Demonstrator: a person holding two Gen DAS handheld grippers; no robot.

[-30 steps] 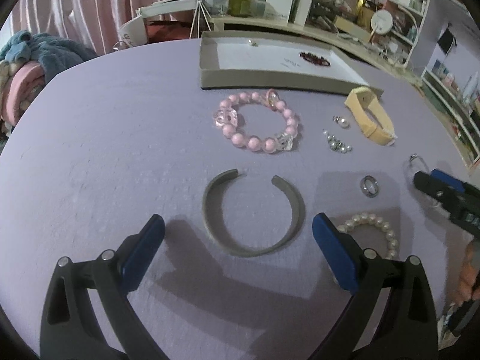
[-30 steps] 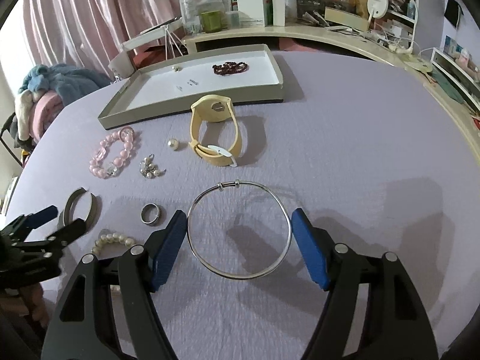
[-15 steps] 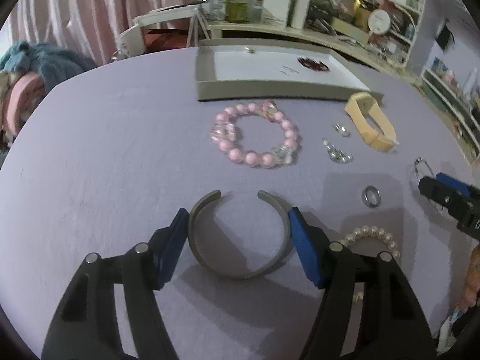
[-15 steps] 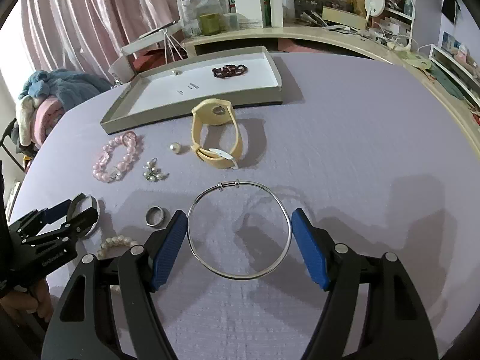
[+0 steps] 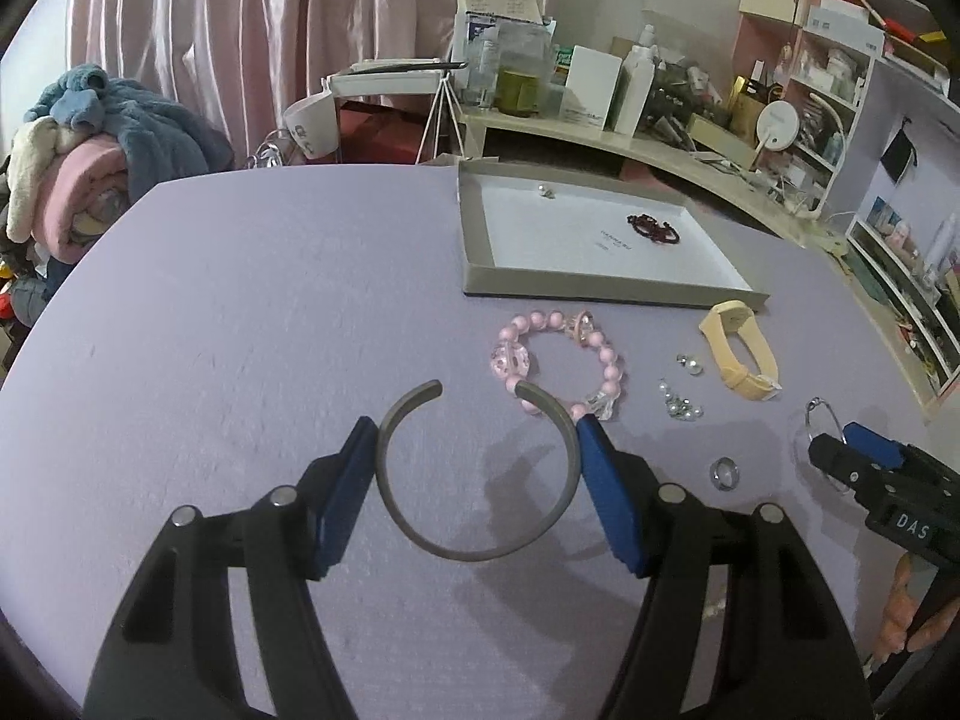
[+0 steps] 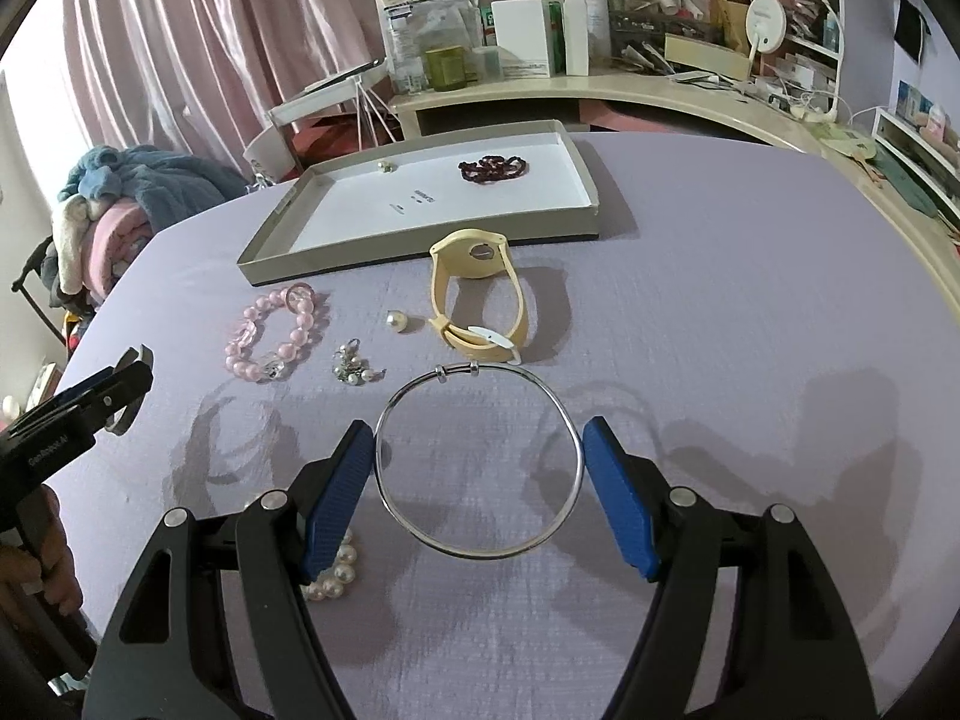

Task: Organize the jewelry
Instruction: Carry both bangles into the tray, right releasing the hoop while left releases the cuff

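My left gripper (image 5: 477, 480) is shut on a grey open cuff bangle (image 5: 420, 534) and holds it above the purple table. My right gripper (image 6: 477, 480) is shut on a thin silver hoop bangle (image 6: 540, 540), also lifted. Each gripper shows at the edge of the other's view. A grey tray (image 5: 600, 288) with a white floor holds a dark red bead bracelet (image 5: 651, 228) and a small earring (image 5: 545, 191). On the table lie a pink bead bracelet (image 5: 561, 324), a yellow watch (image 5: 741, 348), a steel ring (image 5: 723, 471), pearl earrings (image 5: 681, 405) and a white pearl bracelet (image 6: 333, 576).
The tray also shows in the right wrist view (image 6: 420, 252). A cluttered curved desk (image 5: 660, 144) with bottles and boxes runs behind the table. A pile of blankets (image 5: 90, 138) sits at the far left. Shelves (image 5: 852, 60) stand at the right.
My left gripper closed on the grey cuff and lifted it off the table. My right gripper rose slightly with the silver hoop held.
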